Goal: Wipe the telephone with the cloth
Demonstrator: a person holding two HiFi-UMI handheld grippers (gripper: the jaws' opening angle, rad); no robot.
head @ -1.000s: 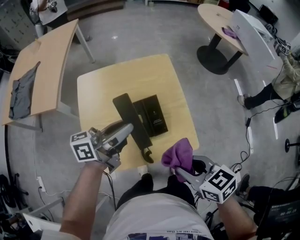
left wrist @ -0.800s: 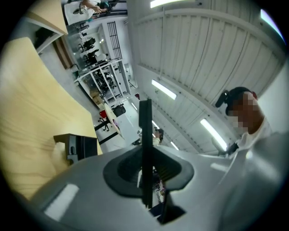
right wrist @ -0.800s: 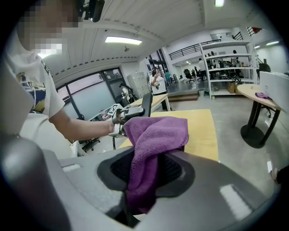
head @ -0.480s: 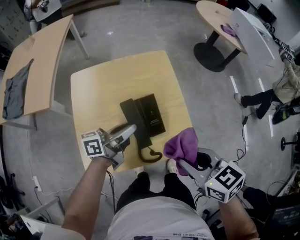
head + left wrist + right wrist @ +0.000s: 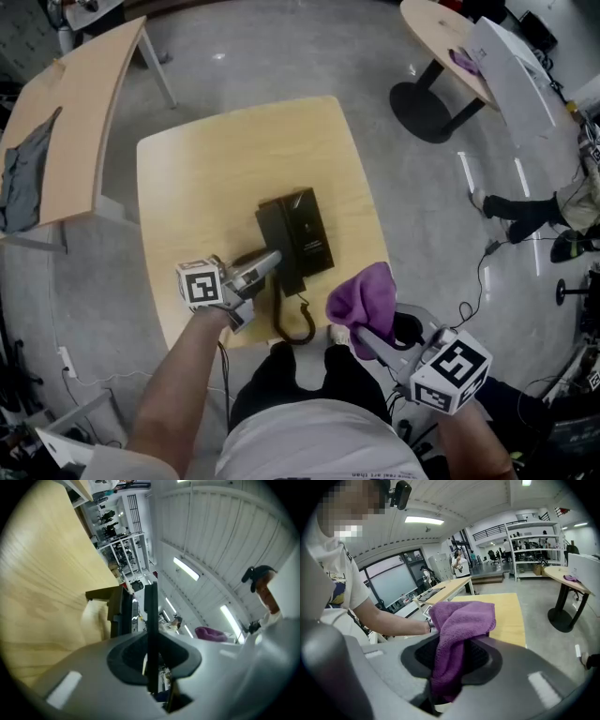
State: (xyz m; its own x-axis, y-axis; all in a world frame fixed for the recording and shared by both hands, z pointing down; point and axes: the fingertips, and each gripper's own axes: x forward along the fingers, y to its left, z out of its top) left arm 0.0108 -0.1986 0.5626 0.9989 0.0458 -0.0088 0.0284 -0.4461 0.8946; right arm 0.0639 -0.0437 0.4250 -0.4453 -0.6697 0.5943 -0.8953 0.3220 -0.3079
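Note:
The black telephone base [image 5: 305,232] lies on the light wood table [image 5: 206,169]. Its handset [image 5: 277,246] rests along the base's left side, and the coiled cord [image 5: 296,323] hangs past the table's near edge. My left gripper [image 5: 270,265] is shut on the handset's near end. In the left gripper view the handset [image 5: 151,616] shows as a thin black edge between the jaws, with the base [image 5: 117,609] beyond. My right gripper [image 5: 364,330] is shut on a purple cloth [image 5: 366,295], held off the table's near right corner. The cloth [image 5: 459,625] bunches up out of the jaws.
A second wooden table [image 5: 75,122] stands at the left with a grey cloth [image 5: 19,173] on it. A round table [image 5: 436,33] with a purple cloth [image 5: 459,64] stands at the upper right. A person's legs [image 5: 534,206] reach in from the right edge.
My left gripper has carried the handset right, from slanting across the table to lying against the base's left side. The cord now hangs lower. The right gripper with the cloth has hardly moved.

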